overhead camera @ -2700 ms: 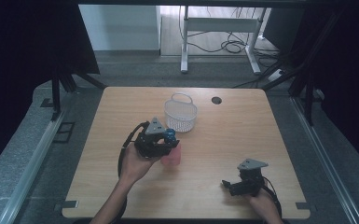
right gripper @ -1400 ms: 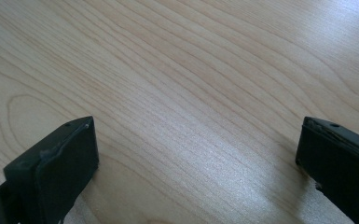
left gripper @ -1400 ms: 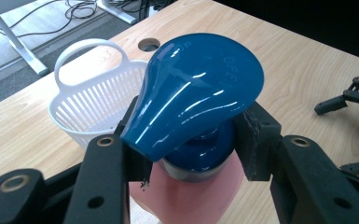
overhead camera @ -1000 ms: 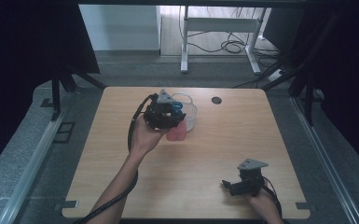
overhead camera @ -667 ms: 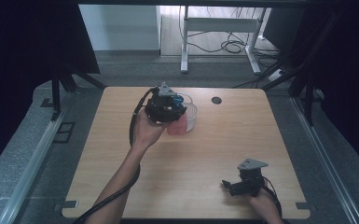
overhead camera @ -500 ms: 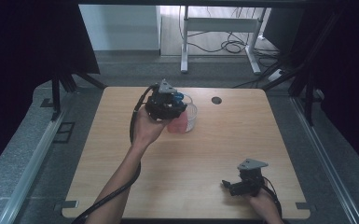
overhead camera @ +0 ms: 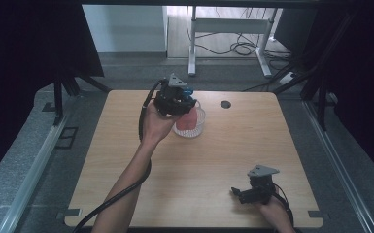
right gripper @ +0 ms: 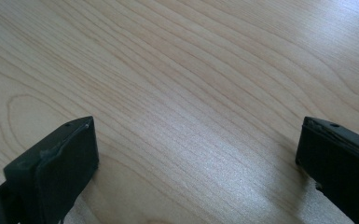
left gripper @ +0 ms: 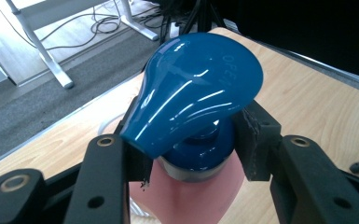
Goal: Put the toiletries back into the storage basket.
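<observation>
A pink bottle (overhead camera: 189, 119) with a glossy blue pump cap (left gripper: 196, 98) stands partly inside a clear mesh basket (overhead camera: 197, 130) at the far middle of the table. My left gripper (overhead camera: 177, 99) is shut on the bottle's neck just under the cap, and its black pads (left gripper: 254, 140) press on both sides. In the left gripper view the pink body (left gripper: 191, 196) shows below the jaws, with a bit of the basket rim (left gripper: 106, 125) behind. My right gripper (overhead camera: 239, 193) rests near the table's front right, jaws wide apart over bare wood (right gripper: 196, 116).
The wooden table (overhead camera: 223, 160) has a dark round cable hole (overhead camera: 225, 104) to the right of the basket. A black cable (overhead camera: 126, 189) trails along the left forearm. Beyond the far edge are grey floor and a white desk frame (overhead camera: 233, 29).
My left gripper has carried the bottle from the middle of the table away and rightward to the basket, where it now sits lower. The right gripper has stayed still.
</observation>
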`<state>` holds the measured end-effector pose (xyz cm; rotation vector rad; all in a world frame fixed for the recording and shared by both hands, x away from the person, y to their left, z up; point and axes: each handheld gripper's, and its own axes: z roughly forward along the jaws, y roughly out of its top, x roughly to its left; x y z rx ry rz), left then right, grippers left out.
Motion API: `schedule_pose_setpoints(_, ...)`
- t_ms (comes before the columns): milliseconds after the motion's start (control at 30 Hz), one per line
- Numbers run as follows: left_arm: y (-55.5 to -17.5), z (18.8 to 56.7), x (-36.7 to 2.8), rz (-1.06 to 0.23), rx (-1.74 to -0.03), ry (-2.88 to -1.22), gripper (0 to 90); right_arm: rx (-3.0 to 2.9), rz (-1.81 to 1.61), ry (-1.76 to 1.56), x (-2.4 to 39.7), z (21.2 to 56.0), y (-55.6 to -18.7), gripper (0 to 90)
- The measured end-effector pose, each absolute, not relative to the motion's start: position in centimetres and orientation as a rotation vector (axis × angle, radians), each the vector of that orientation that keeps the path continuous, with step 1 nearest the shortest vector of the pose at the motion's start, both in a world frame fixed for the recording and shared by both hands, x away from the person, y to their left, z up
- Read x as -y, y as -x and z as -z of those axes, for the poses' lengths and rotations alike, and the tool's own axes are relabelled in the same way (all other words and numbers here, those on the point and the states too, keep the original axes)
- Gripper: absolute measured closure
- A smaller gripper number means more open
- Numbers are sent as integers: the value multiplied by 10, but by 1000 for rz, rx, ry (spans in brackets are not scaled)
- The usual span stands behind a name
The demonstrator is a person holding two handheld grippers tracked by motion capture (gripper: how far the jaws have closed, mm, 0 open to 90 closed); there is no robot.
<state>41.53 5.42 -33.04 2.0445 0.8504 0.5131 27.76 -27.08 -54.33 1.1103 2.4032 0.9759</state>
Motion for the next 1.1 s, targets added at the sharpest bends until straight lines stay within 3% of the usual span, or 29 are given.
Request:
schedule_pose_setpoints(700,-446,331,-40,-574,-913,-2014,529,-2403,-976,-1113,271,543,-278,0)
schedule_pose_setpoints(1100,-460,350,-34,-580,-955,-1994,529,-2404,-977,-1108,271,543,-278,0)
